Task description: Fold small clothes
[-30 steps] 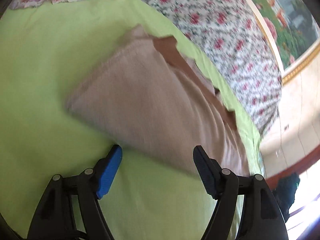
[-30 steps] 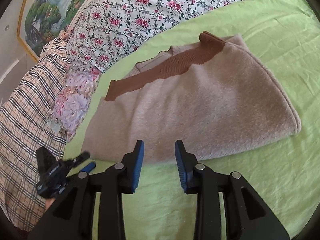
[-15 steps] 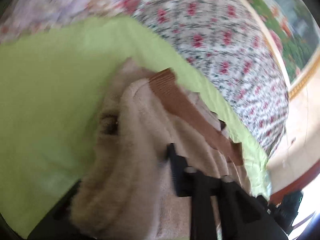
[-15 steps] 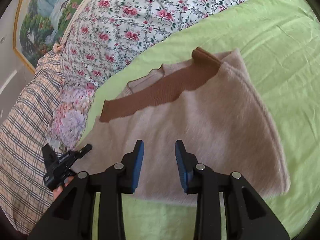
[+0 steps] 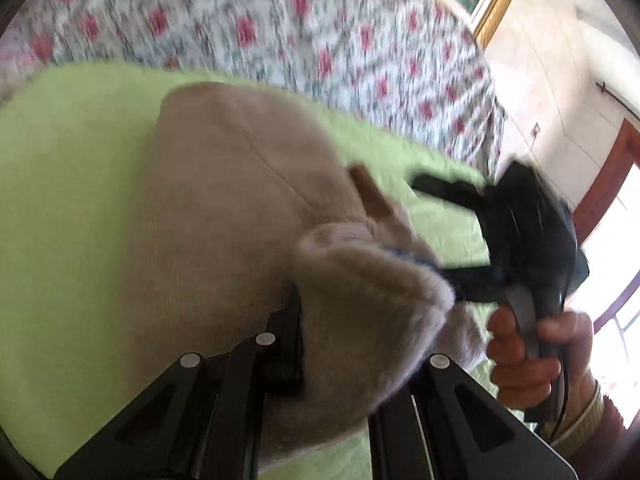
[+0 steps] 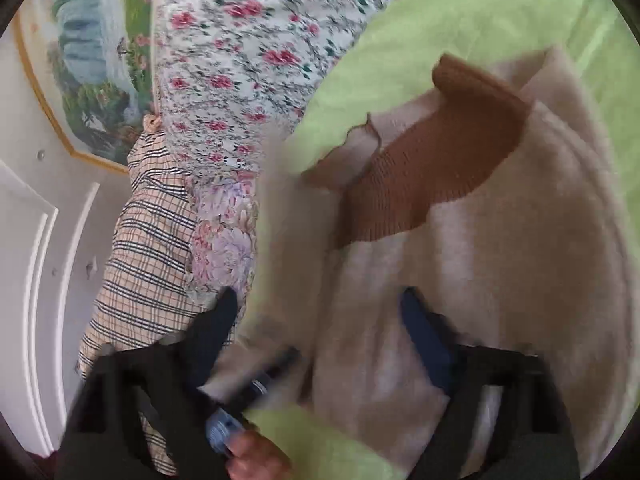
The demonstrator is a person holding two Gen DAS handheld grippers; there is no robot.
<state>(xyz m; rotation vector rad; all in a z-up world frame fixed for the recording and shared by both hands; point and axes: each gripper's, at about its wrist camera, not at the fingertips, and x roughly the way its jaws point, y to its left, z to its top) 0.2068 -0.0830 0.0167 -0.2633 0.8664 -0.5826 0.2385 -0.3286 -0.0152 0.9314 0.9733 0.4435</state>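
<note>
A beige fuzzy sweater with a brown ribbed trim lies on a lime-green sheet. My left gripper has its jaws closing tight on a lifted fold of the sweater, which drapes over its fingers and hides the tips. In the right wrist view that raised fold is a beige blur at centre left. My right gripper hovers over the sweater's near edge. Its jaws are opening wide, with fabric below them but not pinched. The right gripper and the hand holding it show at the right.
A floral quilt is bunched along the far side of the green sheet, with a plaid cloth beside it. A framed painting and a white door are at the left. A bright window is at the right.
My left gripper went from open beside the sweater to shut on its edge, then lifted the fold toward the right gripper. The right gripper's jaws spread from narrow to wide and moved closer.
</note>
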